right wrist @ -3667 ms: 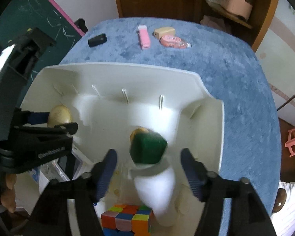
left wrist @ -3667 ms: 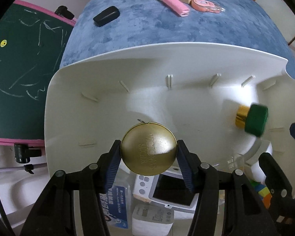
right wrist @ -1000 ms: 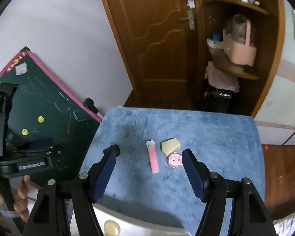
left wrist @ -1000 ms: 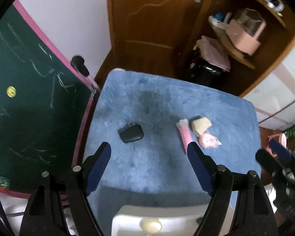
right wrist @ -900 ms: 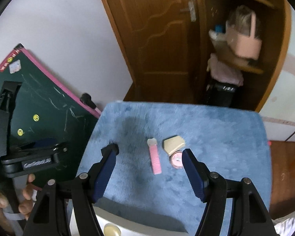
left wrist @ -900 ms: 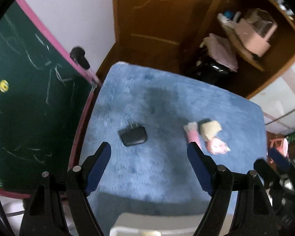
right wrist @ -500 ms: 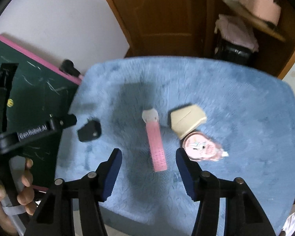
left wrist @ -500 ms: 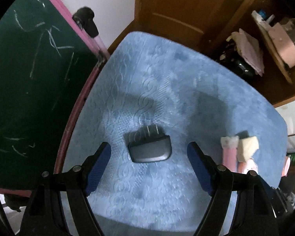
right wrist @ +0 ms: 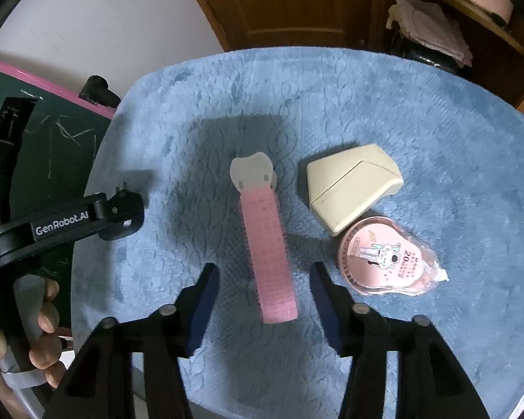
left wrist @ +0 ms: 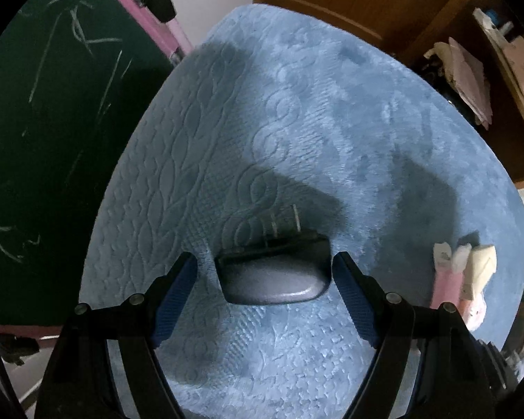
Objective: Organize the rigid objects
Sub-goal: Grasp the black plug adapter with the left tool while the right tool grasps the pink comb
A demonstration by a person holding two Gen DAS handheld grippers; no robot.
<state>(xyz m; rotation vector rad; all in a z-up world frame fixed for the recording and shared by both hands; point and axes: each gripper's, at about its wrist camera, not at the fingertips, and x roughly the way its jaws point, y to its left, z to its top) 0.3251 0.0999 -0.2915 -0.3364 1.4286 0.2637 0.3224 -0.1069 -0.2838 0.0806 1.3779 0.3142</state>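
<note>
Left gripper [left wrist: 263,272]: fingers spread, black charger plug [left wrist: 274,272] between them, untouched, on the blue-covered table [left wrist: 332,122]. Right gripper [right wrist: 263,279]: fingers have just been closing — pink clip [right wrist: 267,244] between them, gaps either side. Right of it lie a cream box [right wrist: 353,188] and, nearer, a pink correction tape [right wrist: 384,256].

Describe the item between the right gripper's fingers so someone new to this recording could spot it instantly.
On the blue quilted cloth, three small items lie in a cluster. The pink clip is the leftmost, framed by the right gripper, whose jaws have just been closing but are not touching it. Unlike the cream wedge-shaped box and the round pink tape dispenser, it is a long narrow strip with a pale grey end.
</note>
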